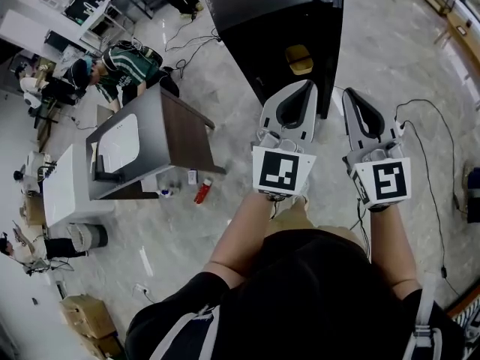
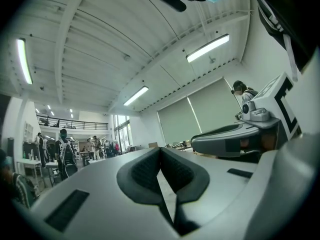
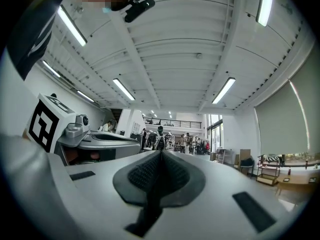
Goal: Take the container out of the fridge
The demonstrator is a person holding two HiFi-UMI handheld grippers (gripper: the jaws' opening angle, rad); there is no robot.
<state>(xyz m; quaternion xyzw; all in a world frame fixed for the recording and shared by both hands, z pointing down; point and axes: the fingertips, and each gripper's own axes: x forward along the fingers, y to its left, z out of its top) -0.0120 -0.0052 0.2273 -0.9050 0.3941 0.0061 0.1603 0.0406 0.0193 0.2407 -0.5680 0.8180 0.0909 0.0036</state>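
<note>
A black fridge (image 1: pixel 270 17) stands on the floor ahead of me in the head view, and a yellow container (image 1: pixel 298 58) shows in its side. My left gripper (image 1: pixel 306 87) is shut and empty, with its tip just short of the fridge's near corner. Beside it my right gripper (image 1: pixel 350 94) is also shut and holds nothing. In the left gripper view the left gripper (image 2: pixel 160 151) has its jaws pressed together against a ceiling and hall, with the right gripper (image 2: pixel 235 139) alongside. The right gripper view shows the right gripper (image 3: pixel 161 154) shut too. No fridge appears in either gripper view.
A grey table (image 1: pixel 150 137) stands left of me, with a white unit (image 1: pixel 64 186) beside it and a red bottle (image 1: pixel 202 192) on the floor. Cables (image 1: pixel 431 152) trail across the floor at right. People (image 1: pixel 112 70) sit at the far left. Cardboard boxes (image 1: pixel 86 315) lie lower left.
</note>
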